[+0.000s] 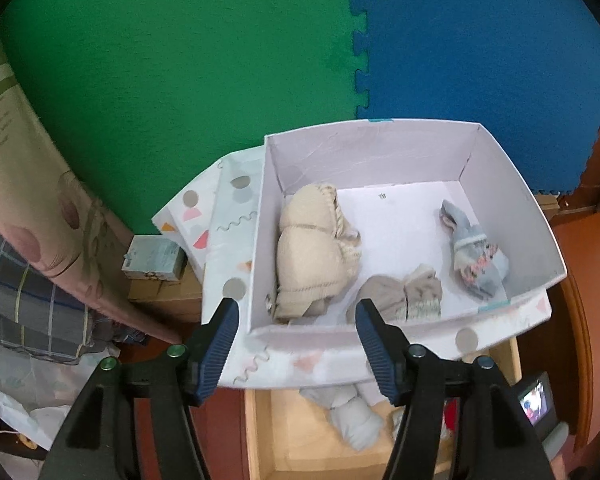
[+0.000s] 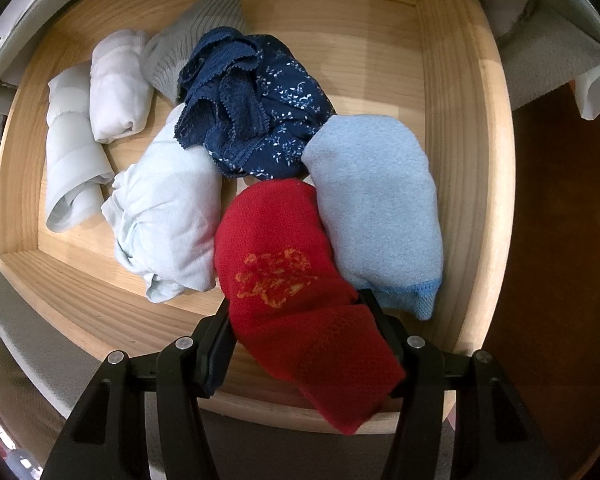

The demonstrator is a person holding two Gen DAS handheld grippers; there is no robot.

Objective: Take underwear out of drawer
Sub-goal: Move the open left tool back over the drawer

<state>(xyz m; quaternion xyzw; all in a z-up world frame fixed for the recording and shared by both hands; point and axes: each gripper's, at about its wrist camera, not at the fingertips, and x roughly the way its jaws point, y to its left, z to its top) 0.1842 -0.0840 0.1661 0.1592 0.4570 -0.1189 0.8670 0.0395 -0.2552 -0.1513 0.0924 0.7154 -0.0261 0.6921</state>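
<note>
The wooden drawer point(image 2: 460, 120) holds several folded underwear pieces: a red knit one point(image 2: 284, 272), a light blue one point(image 2: 376, 208), a navy floral one point(image 2: 260, 108) and pale ones point(image 2: 168, 216). My right gripper point(image 2: 295, 302) points down into the drawer, shut on the red piece. In the left wrist view a white patterned box point(image 1: 380, 152) sits above the drawer point(image 1: 288, 432). It contains a beige bra point(image 1: 312, 256), a grey-brown folded piece point(image 1: 400, 294) and a blue patterned piece point(image 1: 472, 252). My left gripper point(image 1: 297, 306) hovers open over the box's near rim, with nothing between its fingers.
Green point(image 1: 180, 80) and blue point(image 1: 480, 40) foam mats lie beyond the box. A small carton point(image 1: 156, 260) and bedding point(image 1: 32, 280) are on the left. A small screen point(image 1: 536, 400) shows at the lower right. White rolls point(image 2: 116, 84) and a grey ribbed piece point(image 2: 188, 40) fill the drawer's far left.
</note>
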